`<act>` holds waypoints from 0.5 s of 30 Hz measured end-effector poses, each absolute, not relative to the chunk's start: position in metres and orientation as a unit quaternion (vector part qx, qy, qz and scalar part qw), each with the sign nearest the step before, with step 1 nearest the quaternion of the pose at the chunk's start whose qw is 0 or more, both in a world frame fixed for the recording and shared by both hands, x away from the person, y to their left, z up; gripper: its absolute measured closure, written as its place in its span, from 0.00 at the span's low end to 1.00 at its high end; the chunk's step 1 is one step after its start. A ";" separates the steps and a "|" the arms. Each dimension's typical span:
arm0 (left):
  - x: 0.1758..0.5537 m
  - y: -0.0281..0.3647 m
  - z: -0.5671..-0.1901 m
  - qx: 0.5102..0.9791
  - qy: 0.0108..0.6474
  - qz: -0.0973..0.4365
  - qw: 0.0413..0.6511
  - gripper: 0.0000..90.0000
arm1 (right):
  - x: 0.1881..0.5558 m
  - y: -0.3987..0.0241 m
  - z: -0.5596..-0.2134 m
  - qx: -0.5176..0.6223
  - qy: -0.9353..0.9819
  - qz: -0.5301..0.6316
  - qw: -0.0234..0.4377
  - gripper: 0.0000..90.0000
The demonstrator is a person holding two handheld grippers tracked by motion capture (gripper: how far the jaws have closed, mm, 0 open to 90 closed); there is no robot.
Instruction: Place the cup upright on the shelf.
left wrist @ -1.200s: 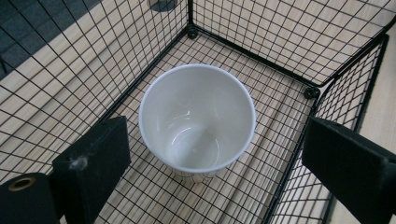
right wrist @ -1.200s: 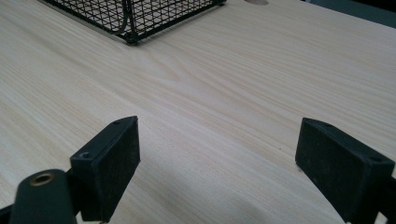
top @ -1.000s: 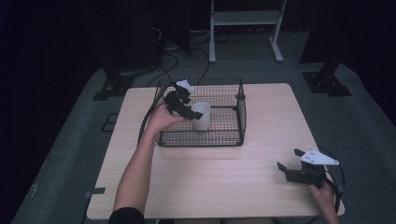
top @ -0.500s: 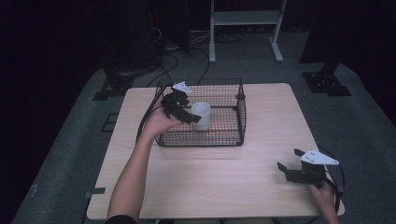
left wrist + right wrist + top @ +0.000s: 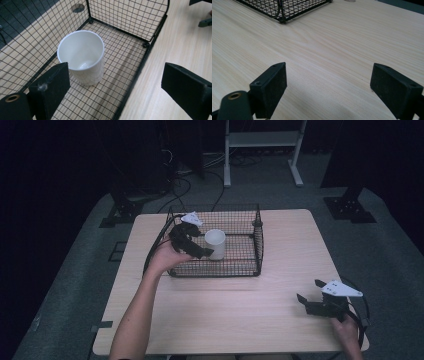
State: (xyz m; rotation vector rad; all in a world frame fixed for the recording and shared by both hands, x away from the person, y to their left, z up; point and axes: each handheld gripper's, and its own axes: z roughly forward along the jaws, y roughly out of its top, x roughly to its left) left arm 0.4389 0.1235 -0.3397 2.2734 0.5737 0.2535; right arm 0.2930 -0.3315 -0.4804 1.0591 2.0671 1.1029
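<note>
A white cup (image 5: 215, 243) stands upright and empty on the floor of a black wire basket (image 5: 258, 241) at the back of the wooden table (image 5: 225, 312). My left gripper (image 5: 201, 248) hovers at the basket's left side, just beside the cup, open and holding nothing. In the left gripper view the cup (image 5: 82, 56) sits a little ahead of the left jaw, inside the basket (image 5: 150, 37), and the gripper (image 5: 120, 82) has its jaws wide apart. My right gripper (image 5: 307, 293) rests low near the table's front right corner, open over bare wood (image 5: 329, 85).
The basket's near corner (image 5: 283, 11) shows far ahead in the right gripper view. A cable runs from the left gripper over the table's left side. Dark floor, stands and a white frame (image 5: 262, 140) lie behind the table.
My left gripper has drawn back from the cup toward the basket's left side. The cup stays standing in the basket. The right hand has not moved.
</note>
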 end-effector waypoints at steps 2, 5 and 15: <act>0.432 0.125 -0.340 0.891 0.222 0.103 0.382 0.08 | 0.293 -0.331 -0.480 0.395 0.772 0.411 0.281 0.15; 0.428 0.127 -0.340 0.890 0.222 0.104 0.384 0.08 | 0.293 -0.331 -0.480 0.395 0.772 0.410 0.281 0.15; 0.412 0.134 -0.339 0.887 0.219 0.108 0.392 0.08 | 0.293 -0.331 -0.481 0.394 0.773 0.410 0.283 0.15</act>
